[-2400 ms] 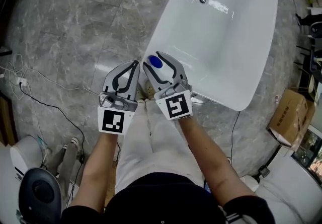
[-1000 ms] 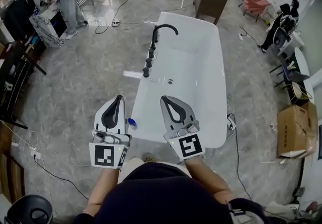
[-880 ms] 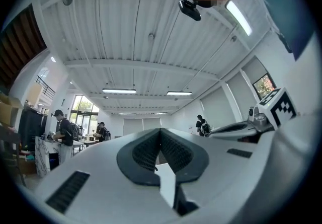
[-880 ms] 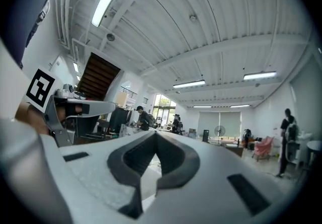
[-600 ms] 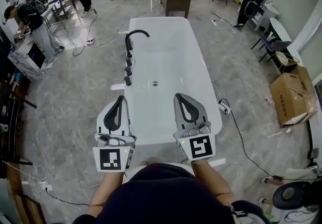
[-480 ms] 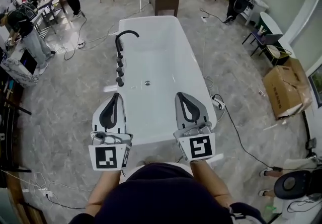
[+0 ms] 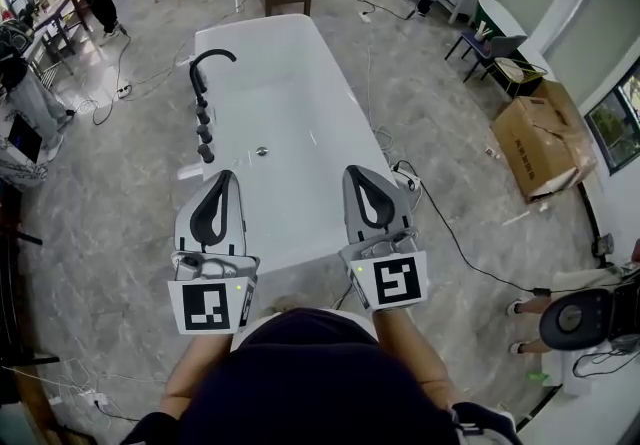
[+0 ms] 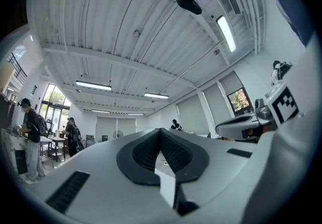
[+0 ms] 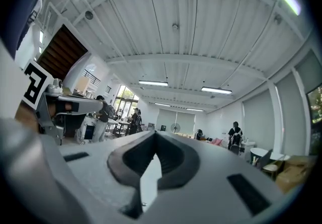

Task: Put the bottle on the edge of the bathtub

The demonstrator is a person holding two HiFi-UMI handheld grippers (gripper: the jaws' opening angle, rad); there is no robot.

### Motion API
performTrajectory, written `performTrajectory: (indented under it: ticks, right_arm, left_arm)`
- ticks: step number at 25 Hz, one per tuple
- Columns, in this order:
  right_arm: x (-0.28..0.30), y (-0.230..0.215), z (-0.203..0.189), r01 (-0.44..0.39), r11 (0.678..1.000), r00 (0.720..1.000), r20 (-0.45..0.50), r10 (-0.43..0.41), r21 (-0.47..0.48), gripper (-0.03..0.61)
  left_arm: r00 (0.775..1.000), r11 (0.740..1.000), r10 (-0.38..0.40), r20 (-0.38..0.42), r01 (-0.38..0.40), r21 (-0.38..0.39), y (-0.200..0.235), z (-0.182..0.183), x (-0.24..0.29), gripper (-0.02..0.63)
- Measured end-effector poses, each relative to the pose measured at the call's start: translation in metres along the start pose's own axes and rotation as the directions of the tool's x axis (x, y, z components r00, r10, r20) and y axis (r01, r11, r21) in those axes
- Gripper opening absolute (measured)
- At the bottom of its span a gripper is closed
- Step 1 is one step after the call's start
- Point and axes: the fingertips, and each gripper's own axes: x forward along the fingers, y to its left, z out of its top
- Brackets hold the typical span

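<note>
**Holding both grippers up empty, and no bottle anywhere in view**

So the person stands at the near end of the white bathtub (image 7: 290, 113), with both grippers raised in front of the chest. The left gripper (image 7: 224, 178) has its jaws pressed together with nothing between them. Same for the right gripper (image 7: 358, 173): closed tight on nothing. Both gripper views look out over the room and ceiling, not down at the tub.

The bottle? Can't find it in any view. The tub's basin and side rims look bare apart from the black faucet (image 7: 205, 68) on the left rim. The near rim is partly covered by the two grippers, so it could be sitting there out of sight.

My guess is that nothing is mid-carry right now. It's either a pause after setting the bottle down or a moment before going for it, and I can't tell which. The next move calls for tipping the head down to check that near rim. If the bottle isn't there, one gripper needs to open first and then go for it.
</note>
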Motion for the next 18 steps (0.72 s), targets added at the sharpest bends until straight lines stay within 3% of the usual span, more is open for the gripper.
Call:
performTrajectory:
  ticks: [18]
  right_arm:
    - [0.011, 0.019, 0.008, -0.032, 0.999, 0.999, -0.002, 0.032, -0.006, 0.002]
  left_arm:
    - [0.999, 1.000, 0.022, -0.027, -0.022, 0.004, 0.019, -0.002, -0.010, -0.001]
